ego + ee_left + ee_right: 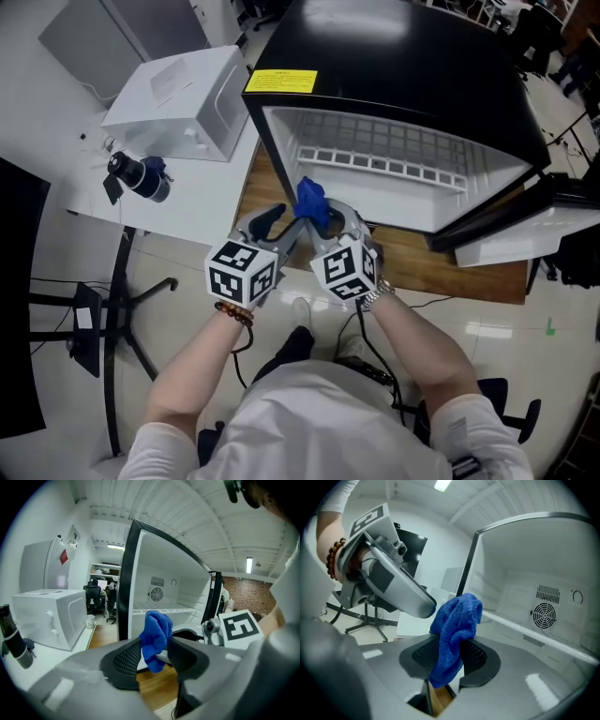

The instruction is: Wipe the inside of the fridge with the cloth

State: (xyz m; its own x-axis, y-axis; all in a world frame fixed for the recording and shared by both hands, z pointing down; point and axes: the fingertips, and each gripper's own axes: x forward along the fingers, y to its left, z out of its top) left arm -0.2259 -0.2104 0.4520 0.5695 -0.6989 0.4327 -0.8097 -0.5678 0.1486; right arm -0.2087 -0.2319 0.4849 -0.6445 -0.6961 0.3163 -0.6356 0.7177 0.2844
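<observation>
A blue cloth [312,202] hangs bunched between my two grippers, just in front of the open fridge [375,159] with its white inside. My right gripper [336,223] is shut on the cloth [457,630], whose lower end droops between the pads at the right gripper [450,656]. My left gripper [286,225] stands open around the same cloth [154,639]; a gap shows beside the left gripper's left pad [126,660]. The fridge's shelf and rear fan grille [543,611] lie straight ahead.
A white microwave-like box [178,103] stands on the white table at the left, with a black device [141,175] near its edge. The fridge door [525,234] hangs open at the right. A wooden board [469,267] lies under the fridge. A paper cup [90,620] stands by the box.
</observation>
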